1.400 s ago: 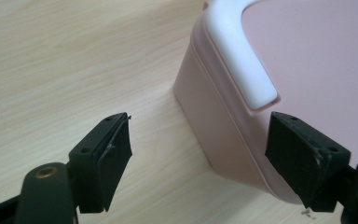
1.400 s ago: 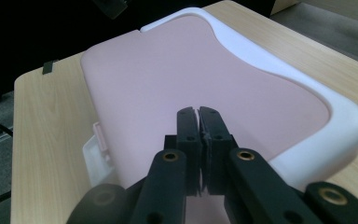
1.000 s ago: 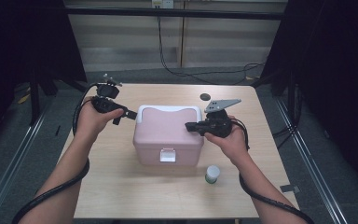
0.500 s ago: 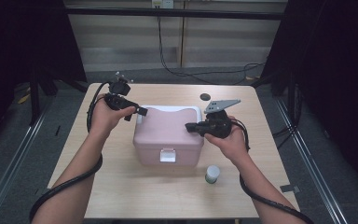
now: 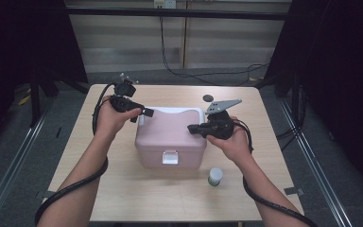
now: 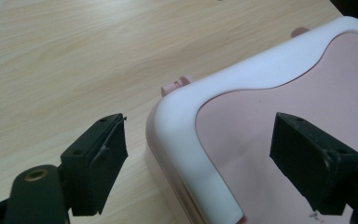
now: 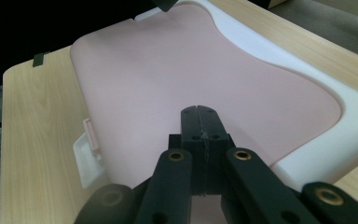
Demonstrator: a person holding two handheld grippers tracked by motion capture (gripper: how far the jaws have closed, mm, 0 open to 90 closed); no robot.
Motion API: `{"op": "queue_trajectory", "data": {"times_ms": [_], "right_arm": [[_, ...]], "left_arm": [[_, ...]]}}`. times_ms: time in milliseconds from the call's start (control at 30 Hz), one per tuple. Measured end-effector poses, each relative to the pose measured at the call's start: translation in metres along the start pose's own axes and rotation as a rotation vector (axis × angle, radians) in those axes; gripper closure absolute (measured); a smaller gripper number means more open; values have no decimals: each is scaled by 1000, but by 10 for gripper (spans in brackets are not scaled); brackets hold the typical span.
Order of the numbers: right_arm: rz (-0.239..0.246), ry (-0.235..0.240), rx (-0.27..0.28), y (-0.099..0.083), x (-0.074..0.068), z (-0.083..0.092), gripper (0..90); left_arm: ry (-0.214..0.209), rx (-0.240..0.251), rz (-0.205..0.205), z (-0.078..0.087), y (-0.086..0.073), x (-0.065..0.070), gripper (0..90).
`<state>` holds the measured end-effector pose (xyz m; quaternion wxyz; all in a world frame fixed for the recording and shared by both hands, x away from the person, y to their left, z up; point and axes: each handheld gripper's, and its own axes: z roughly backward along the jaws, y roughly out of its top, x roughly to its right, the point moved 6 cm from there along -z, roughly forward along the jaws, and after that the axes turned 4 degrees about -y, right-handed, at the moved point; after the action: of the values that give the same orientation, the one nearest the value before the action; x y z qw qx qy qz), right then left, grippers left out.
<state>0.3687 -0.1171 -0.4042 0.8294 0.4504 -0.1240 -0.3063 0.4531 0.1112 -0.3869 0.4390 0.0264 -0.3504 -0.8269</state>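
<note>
Sitting near the middle of a light wooden table [image 5: 123,198]: a pink box [image 5: 170,137] with a white handle [image 5: 170,110] folded flat along the far edge of its lid and a white latch [image 5: 169,157] on the front wall facing the person.

Hovering at the box's far left corner: left gripper [image 5: 142,113], held in the left hand [image 5: 111,116], jaws spread wide. Seen along the left gripper [image 6: 223,158] itself, one black pad [image 6: 105,154] out over bare table just beside the box's wall, the other pad [image 6: 303,149] above the pink lid, the white handle's [image 6: 200,135] rounded corner between them; pads apart from it, nothing pinched.

Poised over the right part of the lid: right gripper [image 5: 192,128], held in the right hand [image 5: 231,142], grey three-cornered plate [image 5: 223,105] on top, jaws pressed together with nothing between. From the right gripper [image 7: 200,116], closed tips low over the pink lid [image 7: 191,70]; touching it or not, cannot tell.

Standing upright on the table near the box's front right corner: a small green and white bottle [image 5: 214,177]. Lying on the table behind the box, well apart: a small dark disc [image 5: 208,98].
</note>
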Motion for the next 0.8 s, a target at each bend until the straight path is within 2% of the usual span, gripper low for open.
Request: {"op": "queue_trajectory", "data": {"times_ms": [167,367,800], "right_arm": [[11,-9,-12,1,-1,0,900],[38,-34,-40,3,-3,0,900],[30,-30,-46,3,-3,0,900]], "left_arm": [[6,-8,-6,2,2,0,185],[-22,-5,-11,-1,4,6,196],[-43,-42,21,-16,0,6,202]]}}
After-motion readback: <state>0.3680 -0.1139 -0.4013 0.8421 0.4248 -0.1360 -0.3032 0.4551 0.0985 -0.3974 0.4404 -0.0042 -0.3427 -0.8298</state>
